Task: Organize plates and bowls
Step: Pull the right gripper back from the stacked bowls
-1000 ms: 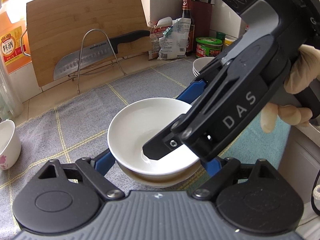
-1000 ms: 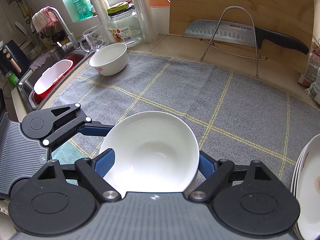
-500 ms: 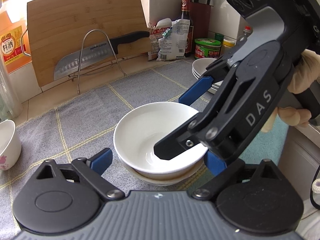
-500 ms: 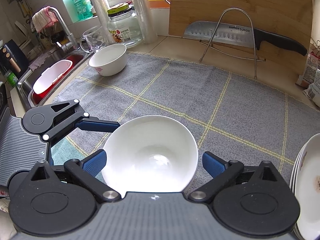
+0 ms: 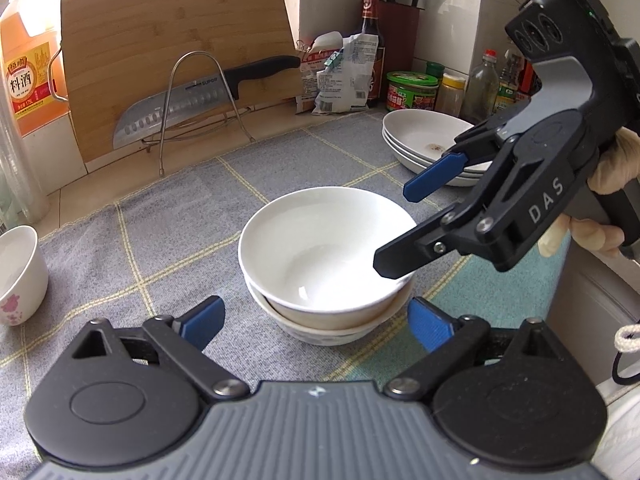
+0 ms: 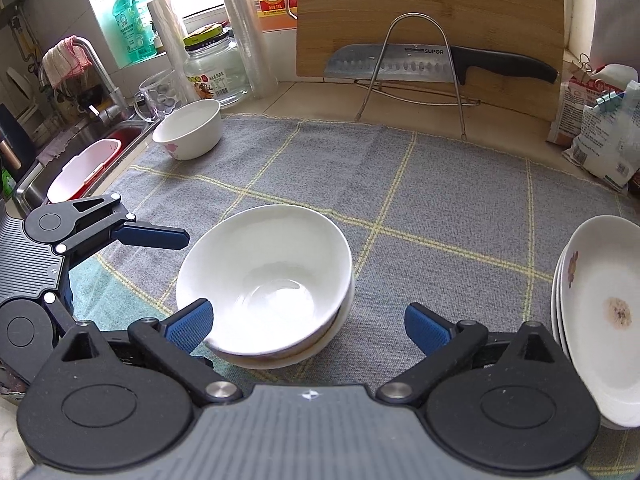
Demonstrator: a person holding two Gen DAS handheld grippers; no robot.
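Note:
A white bowl (image 5: pixel 320 252) sits nested in a second bowl (image 5: pixel 320 332) on the grey checked mat (image 5: pixel 168 216); the pair also shows in the right wrist view (image 6: pixel 264 276). My left gripper (image 5: pixel 316 318) is open just in front of the stack, touching nothing. My right gripper (image 6: pixel 308 320) is open with a finger on each side of the stack, apart from it; in the left wrist view its fingers (image 5: pixel 432 180) hover over the bowl's right rim. A stack of white plates (image 5: pixel 424 140) lies at the right (image 6: pixel 600 312). A flowered bowl (image 6: pixel 190 128) stands at the mat's far left (image 5: pixel 18 276).
A cutting board (image 5: pixel 176 52) and a knife (image 5: pixel 200 100) on a wire stand lean at the back. Bottles and jars (image 5: pixel 412 90) line the right wall. A sink (image 6: pixel 80 160) with a red tub lies left. The counter edge (image 5: pixel 592 300) runs at right.
Both grippers opened and let go of the top bowl, which now rests nested in the lower bowl. Both grippers drew back from the stack, and the right one rose.

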